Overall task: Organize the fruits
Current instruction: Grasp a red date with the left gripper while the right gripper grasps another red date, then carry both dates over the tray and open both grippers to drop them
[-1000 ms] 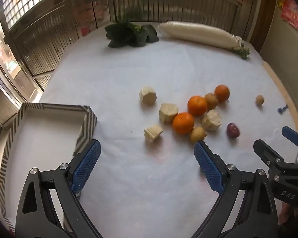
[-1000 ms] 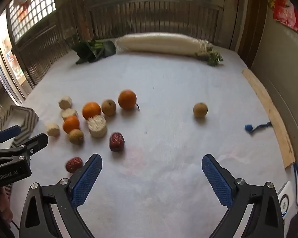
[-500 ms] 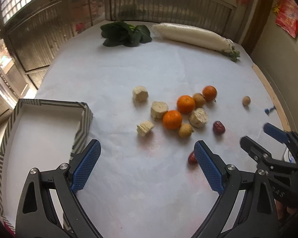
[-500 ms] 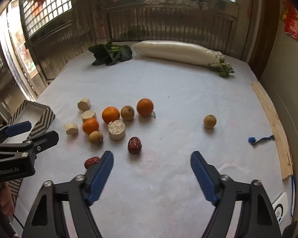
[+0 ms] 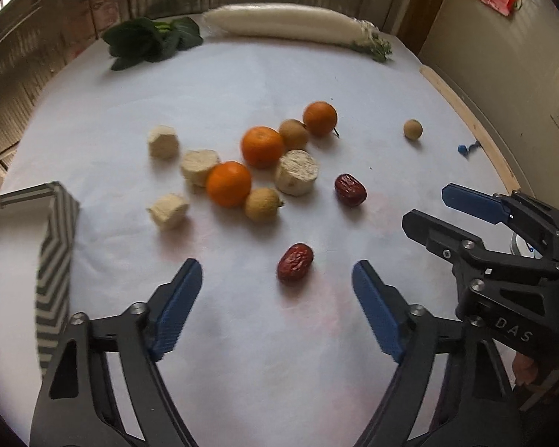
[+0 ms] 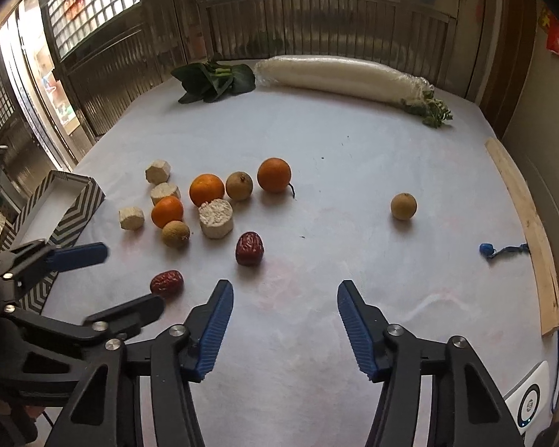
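Note:
Three oranges (image 5: 229, 183) (image 6: 206, 189), brown longans (image 5: 261, 204), pale cut chunks (image 5: 296, 172) and two red dates lie mid-table. The near date (image 5: 295, 262) (image 6: 167, 283) lies just ahead of my left gripper (image 5: 274, 273), which is open and empty. The far date (image 5: 350, 190) (image 6: 249, 248) lies ahead and left of my right gripper (image 6: 285, 294), also open and empty. A lone longan (image 6: 403, 205) (image 5: 413, 129) sits apart at the right. The right gripper also shows in the left wrist view (image 5: 425, 206), the left one in the right wrist view (image 6: 126, 275).
A striped box (image 5: 56, 246) (image 6: 74, 208) stands at the left table edge. Leafy greens (image 6: 214, 80) and a long white radish (image 6: 339, 78) lie at the back. A wooden strip (image 6: 529, 234) and a small blue object (image 6: 488, 249) lie at the right edge.
The left gripper has swung right toward the near date and its jaws have narrowed. The right gripper's jaws have also narrowed, and its view has pulled back and risen.

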`<state>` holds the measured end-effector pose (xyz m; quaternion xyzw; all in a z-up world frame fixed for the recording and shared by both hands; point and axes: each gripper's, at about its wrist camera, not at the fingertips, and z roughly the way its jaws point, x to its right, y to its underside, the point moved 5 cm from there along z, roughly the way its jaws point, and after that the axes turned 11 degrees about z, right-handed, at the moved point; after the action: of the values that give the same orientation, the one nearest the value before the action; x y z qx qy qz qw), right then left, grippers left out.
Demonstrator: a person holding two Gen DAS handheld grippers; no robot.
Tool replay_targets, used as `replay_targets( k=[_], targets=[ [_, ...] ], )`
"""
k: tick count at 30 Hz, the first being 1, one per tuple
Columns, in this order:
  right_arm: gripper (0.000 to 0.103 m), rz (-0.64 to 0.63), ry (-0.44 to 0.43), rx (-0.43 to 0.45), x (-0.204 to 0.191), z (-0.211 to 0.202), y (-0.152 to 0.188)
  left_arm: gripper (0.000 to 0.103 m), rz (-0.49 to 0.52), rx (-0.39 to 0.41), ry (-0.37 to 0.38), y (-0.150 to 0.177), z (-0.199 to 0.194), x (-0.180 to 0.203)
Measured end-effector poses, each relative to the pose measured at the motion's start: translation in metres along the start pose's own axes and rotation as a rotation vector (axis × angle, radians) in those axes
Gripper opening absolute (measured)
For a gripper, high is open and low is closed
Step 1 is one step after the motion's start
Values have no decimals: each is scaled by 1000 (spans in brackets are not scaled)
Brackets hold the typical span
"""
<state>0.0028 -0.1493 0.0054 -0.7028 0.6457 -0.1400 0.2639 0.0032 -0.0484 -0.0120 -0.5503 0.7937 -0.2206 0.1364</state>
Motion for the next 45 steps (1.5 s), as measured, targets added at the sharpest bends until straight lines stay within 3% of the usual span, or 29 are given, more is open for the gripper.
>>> replay_targets(
  k=[2,6,12,20,25,34,45],
  targets=[
    [51,2,-3,-8,3,2,0,71,5,-13,-2,-1,8,2],
    [48,7,-16,-11,6,4,-2,42,9,-44,1,0,19,1],
    [42,-2,-63,-32,0,12,-9,19,6,-42,7,0,18,-6],
    [41,-28,-125,-70,-16,35,-21,19,-34,-33,-1,4,3,-18],
    [23,-33,-140,-119,-19,53,-23,19,-59,-29,-13,4,-4,-23],
    [20,-54,-149,-98,-28,29,-20,19,-112,-27,-48,6,-26,-42],
    [20,-157,-257,-61,-114,4,-29,19,-186,-10,-160,18,-67,-94]
  ],
)
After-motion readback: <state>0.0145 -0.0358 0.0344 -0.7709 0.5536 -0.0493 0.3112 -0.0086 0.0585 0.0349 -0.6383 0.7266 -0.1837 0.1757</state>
